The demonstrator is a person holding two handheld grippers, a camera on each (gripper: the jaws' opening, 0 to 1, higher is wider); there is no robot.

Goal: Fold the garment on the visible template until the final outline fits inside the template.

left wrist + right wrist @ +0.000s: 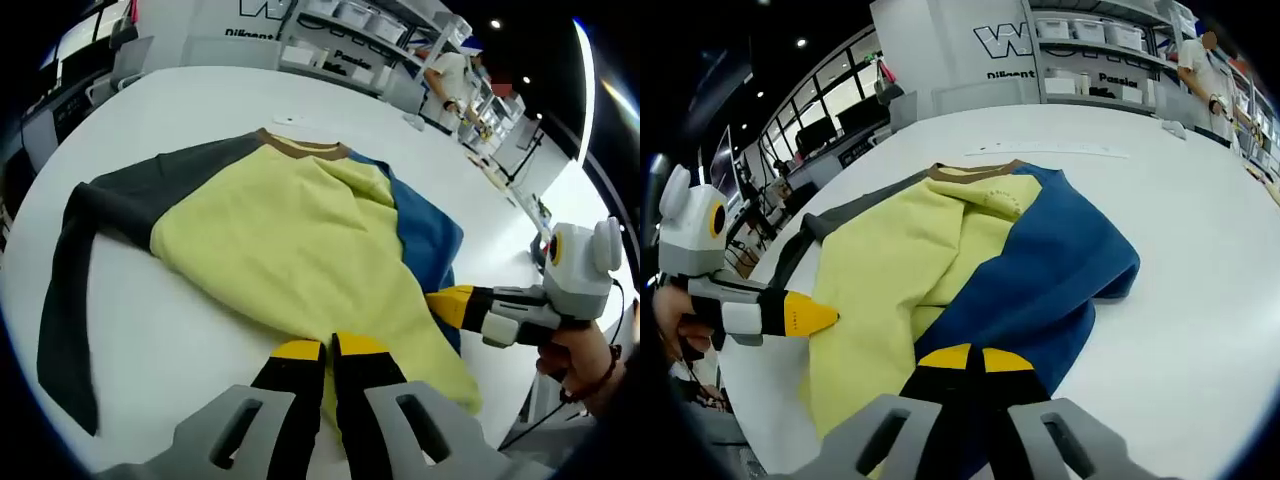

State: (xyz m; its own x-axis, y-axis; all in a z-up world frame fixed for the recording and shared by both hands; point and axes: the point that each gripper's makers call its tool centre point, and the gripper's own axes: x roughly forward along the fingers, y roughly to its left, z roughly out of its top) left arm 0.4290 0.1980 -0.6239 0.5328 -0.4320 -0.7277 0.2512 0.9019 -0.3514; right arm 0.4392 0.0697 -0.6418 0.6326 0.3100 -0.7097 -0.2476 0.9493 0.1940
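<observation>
Bench (pixel 200 330) top: white, round-edged, mostly bare around the shirt (pixel 290 240). Open surface on the far side beyond the collar, and broad open surface past the blue sleeve (pixel 1060 270) in the right gripper view. Dark sleeve (pixel 70 300) stretches out across the bench toward its edge, taking up that side. Left gripper (pixel 330 352) sits at the shirt's near hem, tips together; right gripper (pixel 970 358) likewise at the blue fabric's near edge, blocking each other's approach along that hem. Shelving (pixel 1100 50) and a person (pixel 450 80) stand well beyond the bench.
</observation>
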